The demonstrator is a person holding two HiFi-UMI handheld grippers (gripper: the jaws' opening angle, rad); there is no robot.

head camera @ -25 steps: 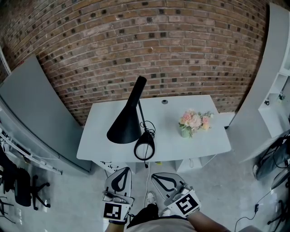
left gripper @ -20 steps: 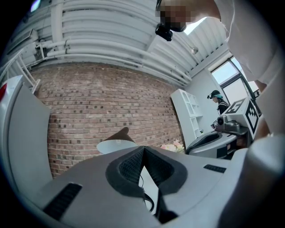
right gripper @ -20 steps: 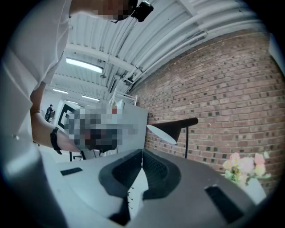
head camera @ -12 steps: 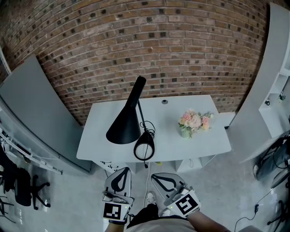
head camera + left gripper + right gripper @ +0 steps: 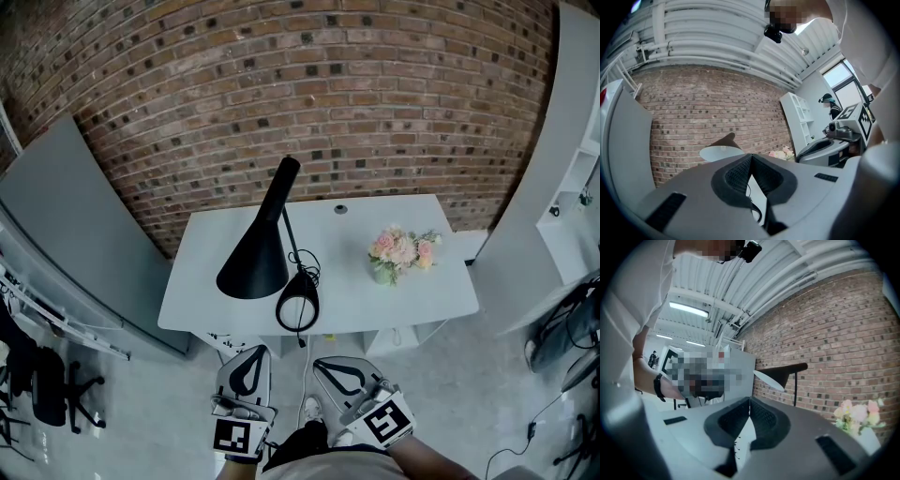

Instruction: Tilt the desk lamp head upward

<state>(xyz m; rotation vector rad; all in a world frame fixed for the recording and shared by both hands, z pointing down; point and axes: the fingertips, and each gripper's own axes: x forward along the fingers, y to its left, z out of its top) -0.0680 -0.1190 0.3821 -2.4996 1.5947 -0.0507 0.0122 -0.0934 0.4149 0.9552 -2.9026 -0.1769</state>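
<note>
The black desk lamp stands on the white table (image 5: 225,244), with its cone head (image 5: 253,258) slanting down to the left, a thin stem and a round base (image 5: 298,305) near the front edge. Both grippers hang low in front of the table, well short of the lamp. My left gripper (image 5: 255,354) is shut and holds nothing, its jaw tips meeting (image 5: 750,155). My right gripper (image 5: 323,364) is likewise shut and empty (image 5: 749,400). The lamp head (image 5: 722,150) shows beyond the left jaws, and the lamp head (image 5: 780,373) beyond the right jaws.
A small pot of pink flowers (image 5: 401,251) stands on the table's right half. A brick wall (image 5: 309,94) runs behind the table, with grey panels at either side. An office chair (image 5: 47,394) stands at the far left, and a lamp cord (image 5: 304,370) drops off the front edge.
The lamp drifts very slightly left in the head view. Both grippers stay shut in the same place below the table's front edge.
</note>
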